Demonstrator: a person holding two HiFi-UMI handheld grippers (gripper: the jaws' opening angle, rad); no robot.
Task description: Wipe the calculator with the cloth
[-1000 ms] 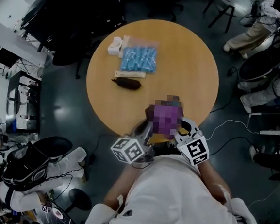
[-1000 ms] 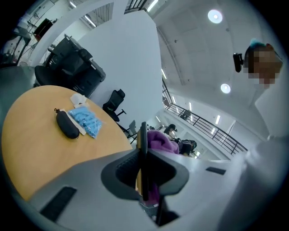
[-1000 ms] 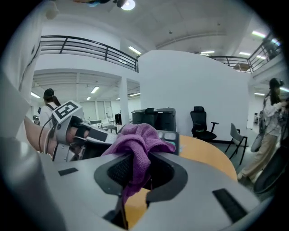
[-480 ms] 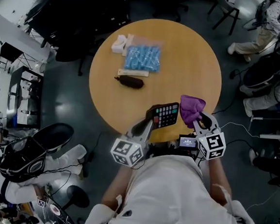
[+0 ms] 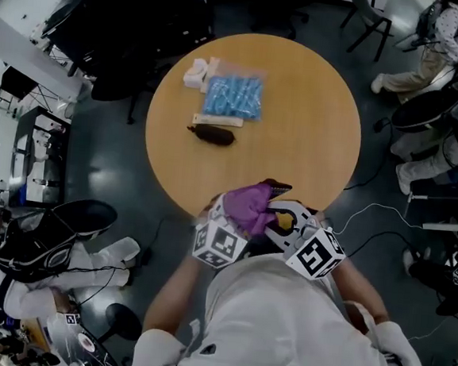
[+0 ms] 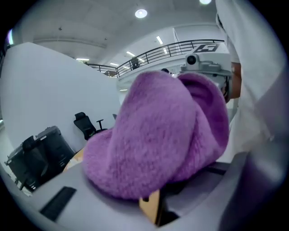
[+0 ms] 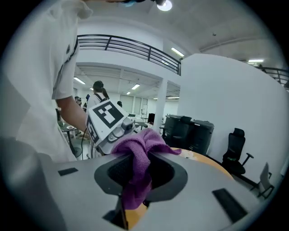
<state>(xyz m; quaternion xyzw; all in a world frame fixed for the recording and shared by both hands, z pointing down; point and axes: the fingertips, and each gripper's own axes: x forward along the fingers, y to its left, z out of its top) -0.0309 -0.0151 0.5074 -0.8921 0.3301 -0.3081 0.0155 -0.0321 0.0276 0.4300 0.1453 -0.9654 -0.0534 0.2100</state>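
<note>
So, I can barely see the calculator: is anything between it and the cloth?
Nothing visible does. The cloth, pinched in the right tongs, lies right over the calculator. Only a dark edge of the calculator shows past it in the head view.

Fuzzy, nappy cloth (image 5: 249,206); smooth matt wooden table (image 5: 297,128); glossy plastic bag (image 5: 230,96).

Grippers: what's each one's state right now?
Left gripper: jaws closed on black calculator, largely hidden.
Right gripper: jaws closed on purple fleece cloth.
</note>
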